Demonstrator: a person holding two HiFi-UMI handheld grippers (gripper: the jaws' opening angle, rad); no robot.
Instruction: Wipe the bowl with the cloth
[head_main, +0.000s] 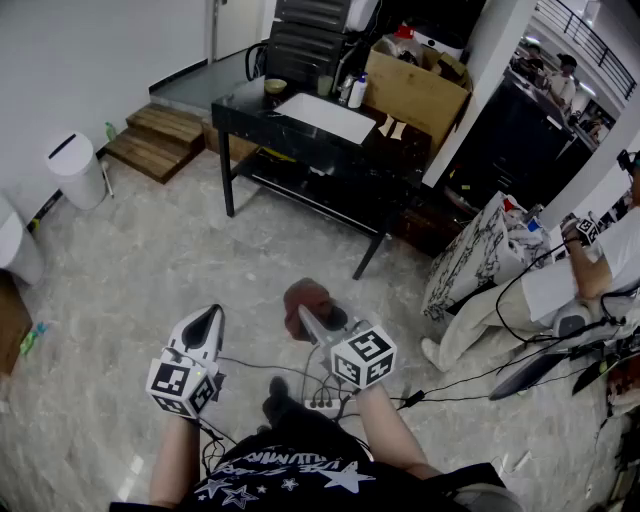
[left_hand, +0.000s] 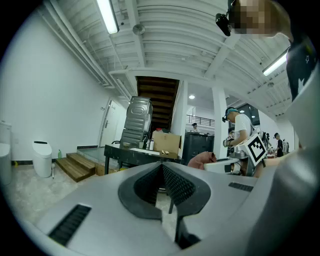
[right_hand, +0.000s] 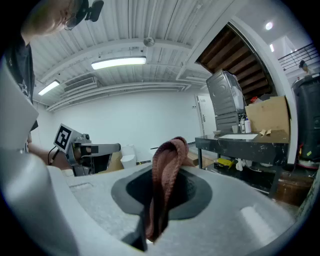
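Left gripper: the left gripper (head_main: 209, 318) is held out in front of the person at about waist height, near level. Its jaws are closed together and nothing sits between them.

Right gripper: the right gripper (head_main: 309, 320) is just beside the left one, also near level. Its jaws are clamped on the cloth.

Cloth: the reddish-brown cloth (right_hand: 168, 167) is pinched in the right gripper. A folded loop of it stands up out of the jaws, and the rest hangs down between them.

Bowl: the small bowl (head_main: 274, 86) sits on the far left corner of the table – well apart from both grippers and untouched.

Table: the dark table (head_main: 247, 104) stands across the floor from the person. A white tray (head_main: 325, 117) lies on its top to the right of the bowl, with bottles behind the tray.

Floor: the pale stone floor (head_main: 150, 260) has a power strip (head_main: 322, 407) and cables lying near the person's feet.

Surroundings: wooden steps (head_main: 155, 140) and a white bin (head_main: 76, 170) are at the left, and a cardboard box (head_main: 420, 88) sits behind the table. A second person (head_main: 600, 275) – also holding a gripper – is at the right edge.
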